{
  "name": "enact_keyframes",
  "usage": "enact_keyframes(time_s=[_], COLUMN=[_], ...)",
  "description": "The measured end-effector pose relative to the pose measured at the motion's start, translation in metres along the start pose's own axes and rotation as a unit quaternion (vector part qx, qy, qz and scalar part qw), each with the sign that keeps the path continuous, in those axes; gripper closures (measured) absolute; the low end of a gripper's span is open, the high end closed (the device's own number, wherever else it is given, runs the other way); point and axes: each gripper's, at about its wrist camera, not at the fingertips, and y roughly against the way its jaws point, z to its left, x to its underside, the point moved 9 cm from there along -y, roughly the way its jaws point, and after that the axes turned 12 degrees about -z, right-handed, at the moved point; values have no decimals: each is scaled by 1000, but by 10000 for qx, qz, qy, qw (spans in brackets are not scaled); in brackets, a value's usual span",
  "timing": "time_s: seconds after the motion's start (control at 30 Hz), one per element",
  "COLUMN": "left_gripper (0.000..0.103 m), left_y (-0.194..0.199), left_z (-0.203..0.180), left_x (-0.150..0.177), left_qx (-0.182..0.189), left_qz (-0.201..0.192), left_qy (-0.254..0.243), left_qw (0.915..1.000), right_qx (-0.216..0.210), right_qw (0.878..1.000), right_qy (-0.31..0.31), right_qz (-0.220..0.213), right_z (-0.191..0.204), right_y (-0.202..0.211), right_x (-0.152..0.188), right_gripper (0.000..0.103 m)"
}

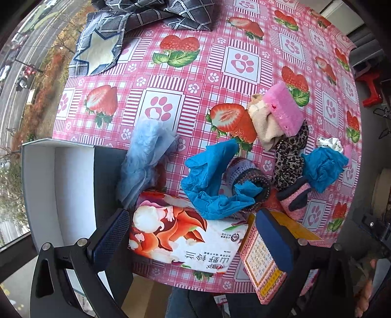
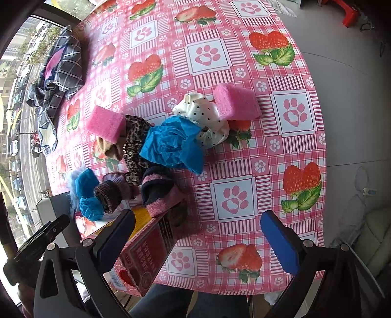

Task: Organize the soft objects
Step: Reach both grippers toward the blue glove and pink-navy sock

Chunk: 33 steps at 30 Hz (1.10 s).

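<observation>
A heap of soft things lies on the strawberry tablecloth (image 1: 244,63). It holds a crumpled blue cloth (image 1: 212,181), a knitted purple hat (image 1: 246,176), a leopard-print cloth (image 1: 290,151), a beige cloth (image 1: 265,124), a pink sponge (image 1: 283,107) and a pink-and-black knit piece (image 1: 295,198). A fluffy light-blue item (image 1: 144,161) leans at the white box (image 1: 39,190). My left gripper (image 1: 193,237) hangs open, straight above a flowered tissue pack (image 1: 178,234). My right gripper (image 2: 199,241) is open over bare tablecloth, right of the heap. A second pink sponge (image 2: 238,102) and a white dotted cloth (image 2: 205,115) lie beyond.
A red-and-yellow carton (image 2: 146,252) sticks out over the near table edge beside the tissue pack. A grey plaid cloth (image 1: 146,14) is bunched at the far side. The white box's inside looks empty. A window with a street is at the left, and a red stool (image 1: 371,90) on the floor.
</observation>
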Motion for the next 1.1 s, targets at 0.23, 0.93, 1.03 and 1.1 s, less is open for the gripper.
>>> enact_keyframes(time_s=[0.23,0.93,1.03,1.1], left_gripper=[0,1,5,10], left_y=[-16,-79,-84,-86], left_z=[-1,-8,-5,-3], left_x=[-6,-21,-26,-31], left_qx=[-183,398,438,480], left_qz=[-56,325,319,340], left_qy=[-255,-18,26,17], left_qw=[9995,9987,9985,9983], right_qx=[28,-72,-258,-403], right_qw=[9999,9997,9991,9981], right_qy=[28,-95,-36,48], right_qz=[113,233,327,453], right_z=[-3,-18,-7,3], right_y=[-15,-36,-42,-50], right_x=[-5,-13,-9,-5], right_gripper=[0,0,0,0])
